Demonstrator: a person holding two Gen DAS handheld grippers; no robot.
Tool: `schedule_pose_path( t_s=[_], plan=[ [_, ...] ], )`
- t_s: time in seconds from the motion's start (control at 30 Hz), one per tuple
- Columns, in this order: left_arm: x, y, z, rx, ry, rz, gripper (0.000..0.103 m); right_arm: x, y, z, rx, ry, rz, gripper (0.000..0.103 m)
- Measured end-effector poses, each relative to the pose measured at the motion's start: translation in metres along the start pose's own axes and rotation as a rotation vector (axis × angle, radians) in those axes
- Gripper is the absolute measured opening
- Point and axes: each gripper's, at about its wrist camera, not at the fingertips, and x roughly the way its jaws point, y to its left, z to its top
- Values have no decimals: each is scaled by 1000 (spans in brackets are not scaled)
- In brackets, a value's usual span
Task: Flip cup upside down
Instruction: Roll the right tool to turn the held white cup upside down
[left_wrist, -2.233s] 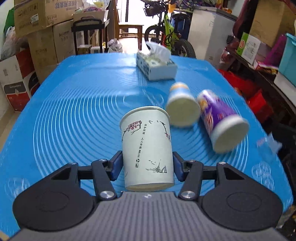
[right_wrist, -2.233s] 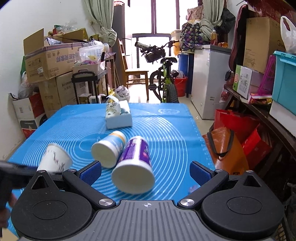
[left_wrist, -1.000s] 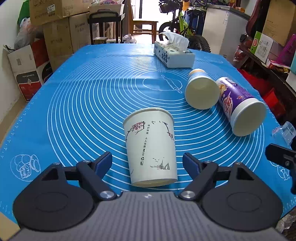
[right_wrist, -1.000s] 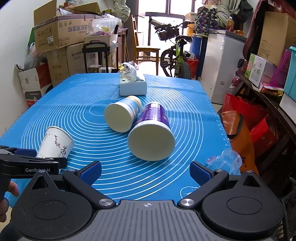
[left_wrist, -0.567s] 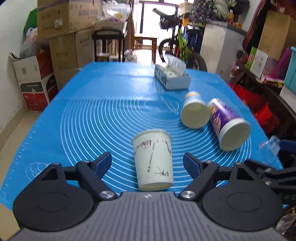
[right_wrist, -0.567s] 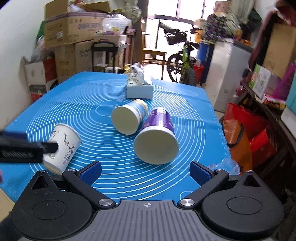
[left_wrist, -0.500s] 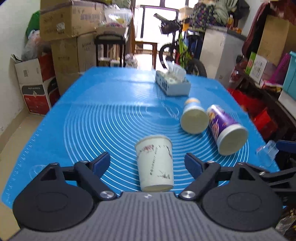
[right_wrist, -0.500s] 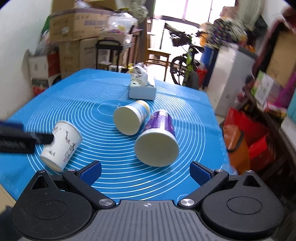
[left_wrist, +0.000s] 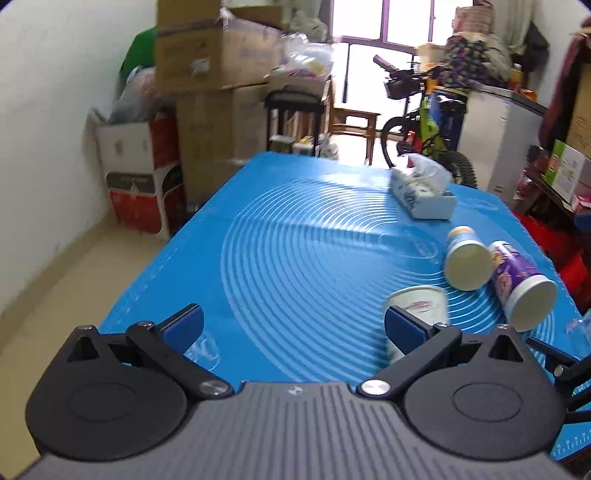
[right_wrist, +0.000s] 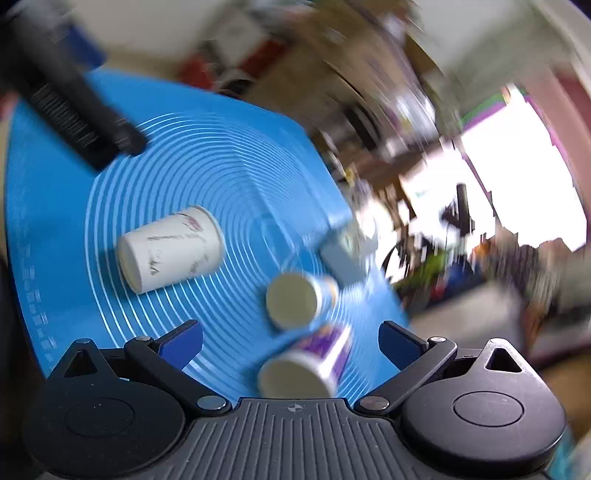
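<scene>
A white paper cup (left_wrist: 419, 308) with ink drawings stands on the blue mat (left_wrist: 295, 258), wide end up. My left gripper (left_wrist: 293, 326) is open and empty; the cup sits just behind its right finger (left_wrist: 402, 326), outside the jaws. The right wrist view is rolled and blurred; there the cup (right_wrist: 170, 249) appears left of centre. My right gripper (right_wrist: 290, 341) is open and empty, above a purple container (right_wrist: 306, 363). The left gripper's body (right_wrist: 70, 107) shows at the upper left of that view.
A yellow-banded container (left_wrist: 465, 260) and the purple container (left_wrist: 521, 286) lie on their sides at the mat's right. A tissue box (left_wrist: 421, 195) stands at the far side. Cardboard boxes (left_wrist: 207, 92), a bicycle (left_wrist: 424, 122) and a white cabinet (left_wrist: 502, 136) surround the table.
My left gripper has let go of the cup, pulled back and swung left, so the cup is now at its right finger. My right gripper has rolled sharply and moves fast.
</scene>
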Motion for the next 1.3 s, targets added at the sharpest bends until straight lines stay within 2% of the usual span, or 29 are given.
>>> schedule_pose_path(
  t_s=[0.23,0.4,0.5,0.6,0.77,0.93,1.07,1.17,1.23,1.3],
  plan=[
    [-2,25,-9,-11,-42,103,103,17,48,26,-530,-49,-32,100],
    [4,44,-13,-65,-17,120,103,23,82,26,-969,-156,-103,100],
    [5,50,-14,-64,-15,117,103,33,97,19,-1217,-227,-155,101],
    [5,51,-16,-46,-19,115,103,45,108,13,-1380,-272,-161,101],
    [9,50,-19,-31,-12,117,103,57,121,-3,-1549,-360,-113,101],
    [14,52,-20,-38,5,100,103,77,131,-9,-1621,-336,-89,101],
    [15,51,-21,-27,0,112,103,91,135,-17,-1702,-299,-104,99],
    [16,51,-22,-29,6,109,103,96,136,-19,-1719,-279,-89,91],
    [15,50,-23,-29,7,98,103,98,139,-21,-1714,-285,-97,82],
    [14,48,-23,-21,2,95,103,102,143,-22,-1699,-299,-108,80]
  ],
)
